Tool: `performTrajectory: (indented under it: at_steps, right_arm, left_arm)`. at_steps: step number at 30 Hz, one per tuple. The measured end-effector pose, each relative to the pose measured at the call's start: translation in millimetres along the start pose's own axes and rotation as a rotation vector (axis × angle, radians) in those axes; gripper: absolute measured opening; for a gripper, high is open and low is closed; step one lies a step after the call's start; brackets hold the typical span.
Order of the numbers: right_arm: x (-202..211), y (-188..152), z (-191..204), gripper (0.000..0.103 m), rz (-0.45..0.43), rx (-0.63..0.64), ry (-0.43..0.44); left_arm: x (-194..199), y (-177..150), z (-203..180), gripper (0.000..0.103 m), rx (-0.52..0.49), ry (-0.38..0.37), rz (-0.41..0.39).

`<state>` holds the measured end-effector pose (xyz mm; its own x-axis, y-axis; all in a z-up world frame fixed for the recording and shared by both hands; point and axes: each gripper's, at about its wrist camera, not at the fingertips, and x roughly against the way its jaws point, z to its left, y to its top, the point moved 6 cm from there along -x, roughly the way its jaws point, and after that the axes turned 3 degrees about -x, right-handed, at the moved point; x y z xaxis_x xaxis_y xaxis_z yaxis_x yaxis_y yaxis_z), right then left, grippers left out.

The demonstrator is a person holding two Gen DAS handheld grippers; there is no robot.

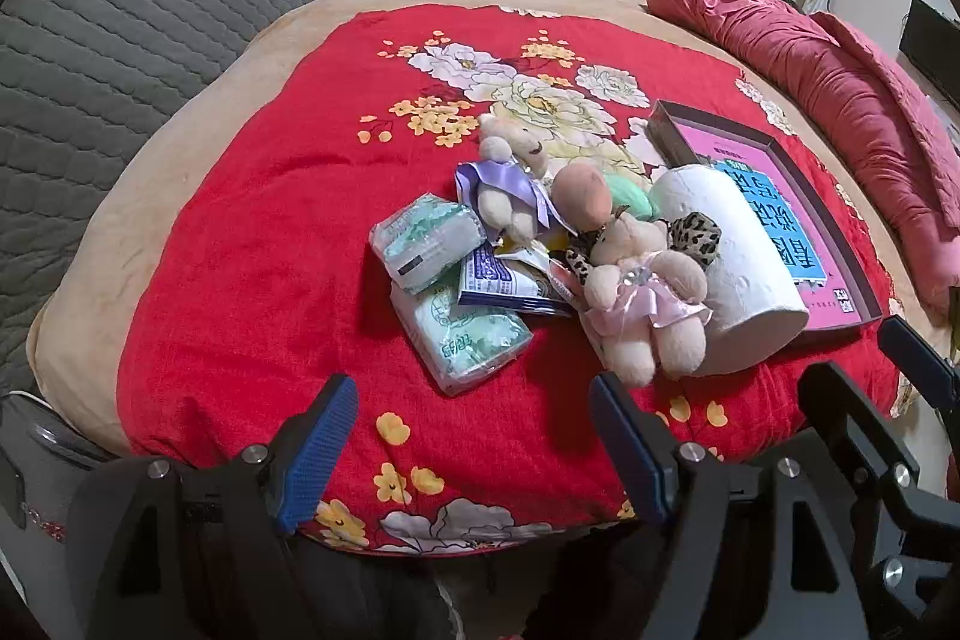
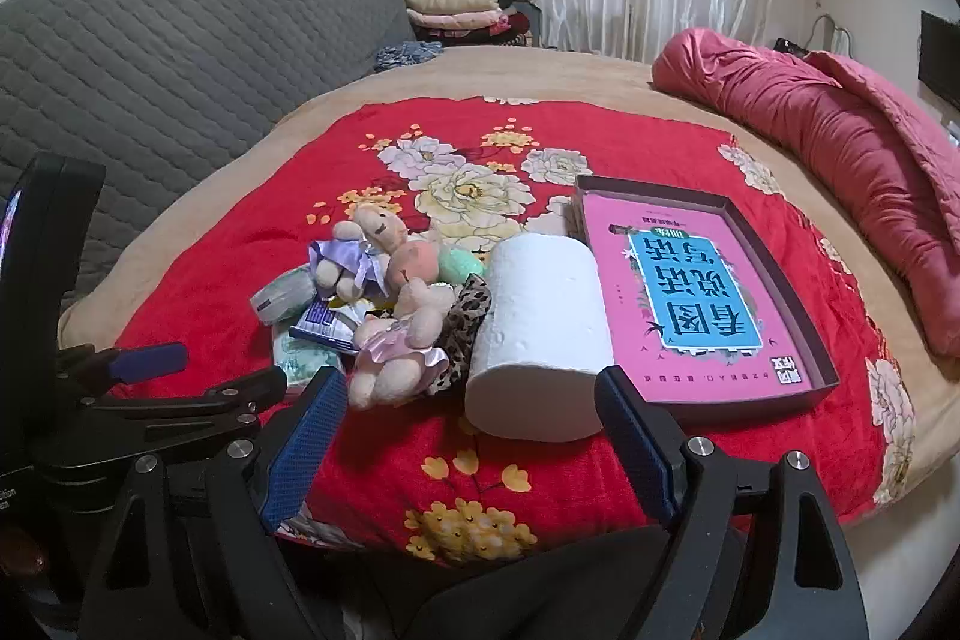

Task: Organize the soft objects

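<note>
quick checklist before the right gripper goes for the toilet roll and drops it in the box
1. Right gripper open and empty: ok.
2. Left gripper open, back from the pile: ok.
3. White toilet roll in front of the right gripper, lying on its side: ok.
4. Roll free of neighbours: not ok, the leopard-print fabric and the bear in the pink dress are pressed against its left side.
5. Box has room: cannot tell, a pink book covers its floor.
</note>
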<state>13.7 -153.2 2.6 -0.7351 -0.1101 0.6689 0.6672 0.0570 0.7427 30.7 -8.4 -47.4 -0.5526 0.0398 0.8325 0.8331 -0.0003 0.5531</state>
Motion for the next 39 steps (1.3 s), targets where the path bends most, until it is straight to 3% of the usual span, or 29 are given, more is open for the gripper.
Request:
performTrajectory:
  at_steps: [39]
  right_arm:
    - [1.1,0.0,-1.0,0.085,-0.003,-0.002,0.004]
  left_arm:
    - [2.3,0.7,-5.1,0.079,-0.020,0.009,-0.004]
